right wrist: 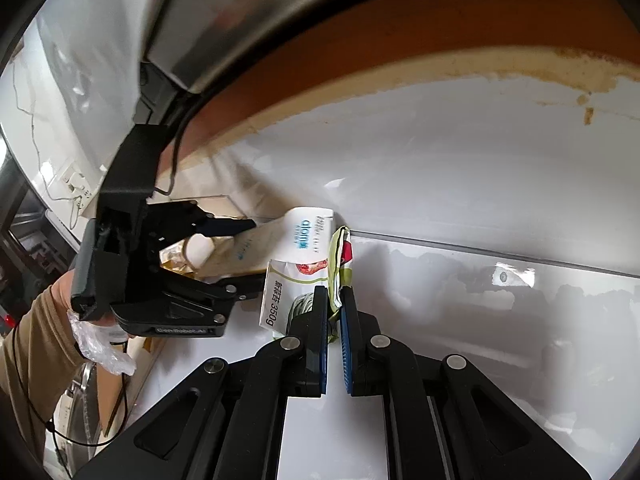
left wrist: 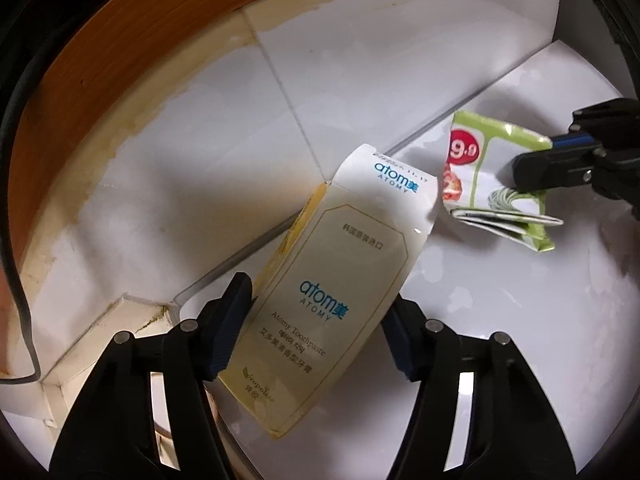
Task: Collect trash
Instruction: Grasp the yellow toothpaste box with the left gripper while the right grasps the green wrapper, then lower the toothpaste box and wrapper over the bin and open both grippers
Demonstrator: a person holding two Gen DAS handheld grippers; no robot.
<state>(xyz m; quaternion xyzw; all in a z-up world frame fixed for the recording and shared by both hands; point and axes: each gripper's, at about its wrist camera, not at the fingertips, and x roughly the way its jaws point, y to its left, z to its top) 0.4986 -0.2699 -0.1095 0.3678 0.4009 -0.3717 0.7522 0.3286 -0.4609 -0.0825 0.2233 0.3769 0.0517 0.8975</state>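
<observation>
My left gripper (left wrist: 316, 312) is shut on a cream Atomy toothpaste box (left wrist: 336, 292), held tilted above the white counter (left wrist: 520, 320); it also shows in the right wrist view (right wrist: 248, 252) with the box (right wrist: 304, 232). My right gripper (right wrist: 333, 300) is shut on a crumpled green-and-white food wrapper (right wrist: 340, 268), pinching its folded edge. In the left wrist view the wrapper (left wrist: 480, 176) hangs from the right gripper (left wrist: 520, 172) just right of the box's open flap.
White wall tiles (left wrist: 340, 80) stand behind the counter, with an orange-brown cabinet underside (left wrist: 100, 60) above. A black cable (left wrist: 16, 280) runs at the left. A steel range hood (right wrist: 240, 20) hangs overhead. A wall socket (right wrist: 72, 180) is far left.
</observation>
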